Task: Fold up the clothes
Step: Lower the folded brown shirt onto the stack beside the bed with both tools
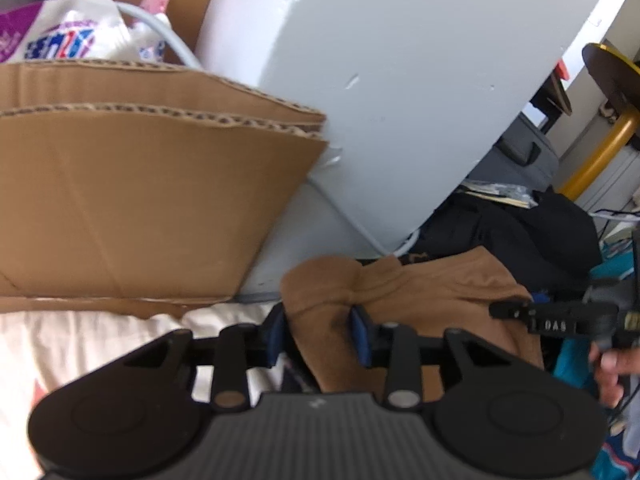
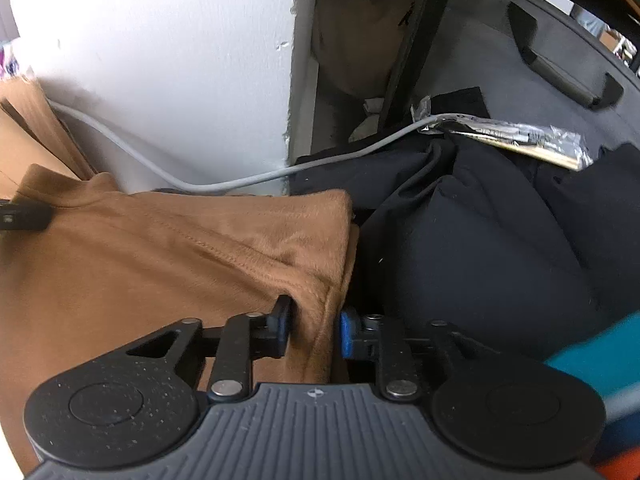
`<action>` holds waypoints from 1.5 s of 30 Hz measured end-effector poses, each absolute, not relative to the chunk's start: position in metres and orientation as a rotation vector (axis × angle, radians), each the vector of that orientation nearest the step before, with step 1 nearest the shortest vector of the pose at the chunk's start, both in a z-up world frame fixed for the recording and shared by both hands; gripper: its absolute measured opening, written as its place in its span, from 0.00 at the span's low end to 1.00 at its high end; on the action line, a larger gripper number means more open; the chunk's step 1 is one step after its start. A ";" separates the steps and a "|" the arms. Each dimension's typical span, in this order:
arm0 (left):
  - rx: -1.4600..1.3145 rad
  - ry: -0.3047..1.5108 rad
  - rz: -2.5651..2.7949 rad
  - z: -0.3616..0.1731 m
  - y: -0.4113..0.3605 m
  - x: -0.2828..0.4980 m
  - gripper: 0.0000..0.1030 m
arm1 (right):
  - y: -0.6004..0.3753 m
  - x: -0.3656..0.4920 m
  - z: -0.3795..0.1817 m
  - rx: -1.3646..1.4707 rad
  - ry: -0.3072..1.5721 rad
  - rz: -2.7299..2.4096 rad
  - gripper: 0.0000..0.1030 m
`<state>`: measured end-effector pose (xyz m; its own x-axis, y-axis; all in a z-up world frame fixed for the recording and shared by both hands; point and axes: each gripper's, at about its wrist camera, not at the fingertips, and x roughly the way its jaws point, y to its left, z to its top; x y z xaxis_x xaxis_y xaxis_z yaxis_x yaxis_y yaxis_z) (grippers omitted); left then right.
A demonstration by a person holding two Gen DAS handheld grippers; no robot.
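Note:
A brown garment [image 1: 440, 292] lies folded on the bed, and its near left corner bulges up between the fingers of my left gripper [image 1: 318, 332]. The blue pads stand apart around that corner without squeezing it, so the gripper is open. In the right wrist view the brown garment [image 2: 160, 260] fills the left half. Its right folded edge runs between the fingers of my right gripper [image 2: 314, 332], which is open, with a dark gap beside the left pad. The right gripper [image 1: 552, 320] also shows at the garment's right side, and the left gripper's tip [image 2: 24, 216] at its far left.
A cardboard box [image 1: 140, 200] stands to the left against a white wall [image 1: 380, 100]. A grey cable [image 2: 200, 184] runs behind the garment. Dark clothing [image 2: 480, 240] is piled to the right, by a grey suitcase [image 2: 520, 60]. Cream bedding [image 1: 80, 340] lies underneath.

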<state>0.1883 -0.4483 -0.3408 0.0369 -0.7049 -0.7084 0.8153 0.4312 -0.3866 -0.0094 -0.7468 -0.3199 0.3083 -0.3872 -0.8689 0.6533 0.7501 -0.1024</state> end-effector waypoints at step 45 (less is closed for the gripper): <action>0.084 0.968 -1.173 -0.327 -0.375 0.106 0.48 | -0.702 -0.051 -0.284 0.240 0.904 -0.702 0.14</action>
<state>0.1058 -0.3746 -0.3275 0.0508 -0.7361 -0.6750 0.8026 0.4322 -0.4110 -0.0512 -0.7017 -0.2839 0.4161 -0.4560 -0.7867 0.6492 0.7548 -0.0941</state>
